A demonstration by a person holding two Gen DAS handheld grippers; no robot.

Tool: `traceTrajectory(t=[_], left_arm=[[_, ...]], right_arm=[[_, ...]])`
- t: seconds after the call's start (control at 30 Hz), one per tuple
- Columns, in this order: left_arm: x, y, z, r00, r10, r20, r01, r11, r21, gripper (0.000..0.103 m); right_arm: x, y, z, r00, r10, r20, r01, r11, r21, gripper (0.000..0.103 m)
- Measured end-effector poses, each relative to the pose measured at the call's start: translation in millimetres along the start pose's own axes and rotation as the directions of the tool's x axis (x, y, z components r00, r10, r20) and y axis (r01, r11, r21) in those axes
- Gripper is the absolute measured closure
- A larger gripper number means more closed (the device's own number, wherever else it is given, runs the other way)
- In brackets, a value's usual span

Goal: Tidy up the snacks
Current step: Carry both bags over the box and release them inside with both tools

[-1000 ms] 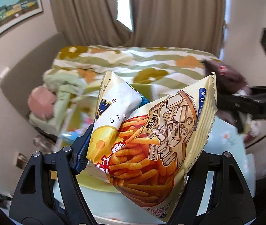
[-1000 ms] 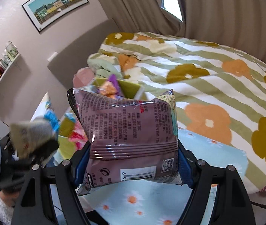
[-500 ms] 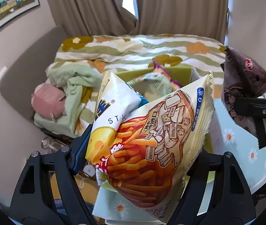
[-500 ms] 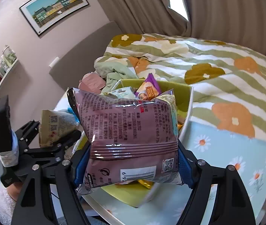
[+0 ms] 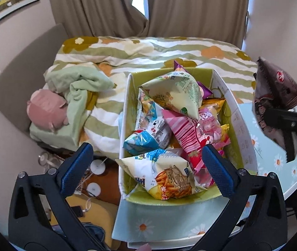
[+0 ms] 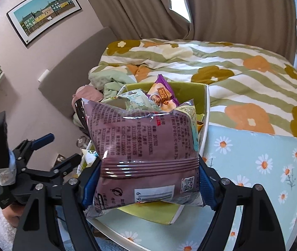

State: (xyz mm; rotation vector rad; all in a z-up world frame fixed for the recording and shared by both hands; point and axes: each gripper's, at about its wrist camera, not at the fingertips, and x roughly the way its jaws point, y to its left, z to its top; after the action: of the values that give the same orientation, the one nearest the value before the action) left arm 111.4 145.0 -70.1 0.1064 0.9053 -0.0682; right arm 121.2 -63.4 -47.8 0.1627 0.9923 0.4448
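Observation:
A green-lined box (image 5: pixel 239 123) full of snack bags stands on the flowered table. The yellow fries bag (image 5: pixel 165 179) lies at its near end, below my left gripper (image 5: pixel 146 165), which is open and empty above the box. It also shows in the right wrist view (image 6: pixel 50 152). My right gripper (image 6: pixel 148 179) is shut on a brown snack bag (image 6: pixel 144 152) and holds it over the box's (image 6: pixel 205 113) near right side. The brown bag also shows at the right in the left wrist view (image 5: pixel 278 96).
The box holds a pink bag (image 5: pixel 192 129), a blue bag (image 5: pixel 146 140), a pale green bag (image 5: pixel 175 92) and a purple bag (image 6: pixel 163 94). A bed with a flowered duvet (image 6: pixel 242 67) lies behind. The light blue daisy tablecloth (image 6: pixel 259 159) lies to the right.
My left gripper has opened and let go of the fries bag, which now lies in the box. Both grippers have moved in over the box; the right still holds the brown bag.

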Motion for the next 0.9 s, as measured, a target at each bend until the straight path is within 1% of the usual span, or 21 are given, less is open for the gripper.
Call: traceTrajectory(t=[0.1, 0.23, 0.33, 0.37, 0.4, 0.5, 0.57, 0.67, 0.8, 0.9], left_arm=[[-4.8, 4.4, -1.3, 1.0, -0.001, 0.008, 0.001, 1.0, -0.011, 0.001], [-7.9, 11.4, -4.8, 1.0, -0.021, -0.002, 0.021, 0.999, -0.031, 0.001], [-10.7, 17.6, -7.8, 1.0, -0.016, -0.001, 0.016, 0.999, -0.038, 0.001], [-11.6, 19.5, -9.1, 1.0, -0.013, -0.002, 0.013, 0.999, -0.038, 0.001], [-12.2, 21.5, -10.2, 1.0, -0.01, -0.002, 0.01, 0.999, -0.037, 0.001], [-14.4, 23.7, -13.6, 1.0, 0.001, 0.004, -0.001, 1.0, -0.022, 0.001], [-18.8, 23.0, -15.2, 1.0, 0.011, 0.018, -0.011, 1.0, -0.009, 0.001], [-28.3, 18.5, -14.7, 0.999, 0.017, 0.037, -0.017, 1.0, 0.003, 0.001], [-45.8, 6.0, -11.2, 0.997, 0.002, 0.071, -0.002, 1.0, 0.009, 0.001], [-59.0, -7.2, -9.9, 0.996, -0.023, 0.09, 0.023, 1.0, 0.004, 0.001]], right_arm=[[2.3, 12.8, -2.5, 1.0, -0.025, 0.01, 0.025, 1.0, -0.01, 0.024], [16.3, 22.8, -6.0, 0.998, -0.059, -0.005, 0.059, 0.998, -0.016, 0.023], [26.1, 23.0, -7.7, 0.999, -0.05, -0.016, 0.05, 0.999, 0.009, 0.021], [29.0, 22.5, -8.5, 0.998, -0.055, -0.017, 0.056, 0.998, 0.017, 0.016], [30.6, 22.2, -9.8, 0.998, -0.064, -0.019, 0.064, 0.998, 0.02, 0.009], [33.0, 22.2, -13.0, 0.996, -0.084, -0.009, 0.085, 0.996, 0.033, 0.005], [30.1, 22.3, -15.4, 0.995, -0.097, 0.005, 0.097, 0.995, 0.039, 0.001], [21.6, 27.1, -18.1, 0.992, -0.123, 0.035, 0.122, 0.992, 0.033, 0.001], [-0.7, 28.6, -22.6, 0.99, -0.119, 0.08, 0.116, 0.992, 0.042, 0.001], [-26.2, 26.4, -27.8, 0.98, -0.155, 0.125, 0.151, 0.988, 0.041, 0.001]])
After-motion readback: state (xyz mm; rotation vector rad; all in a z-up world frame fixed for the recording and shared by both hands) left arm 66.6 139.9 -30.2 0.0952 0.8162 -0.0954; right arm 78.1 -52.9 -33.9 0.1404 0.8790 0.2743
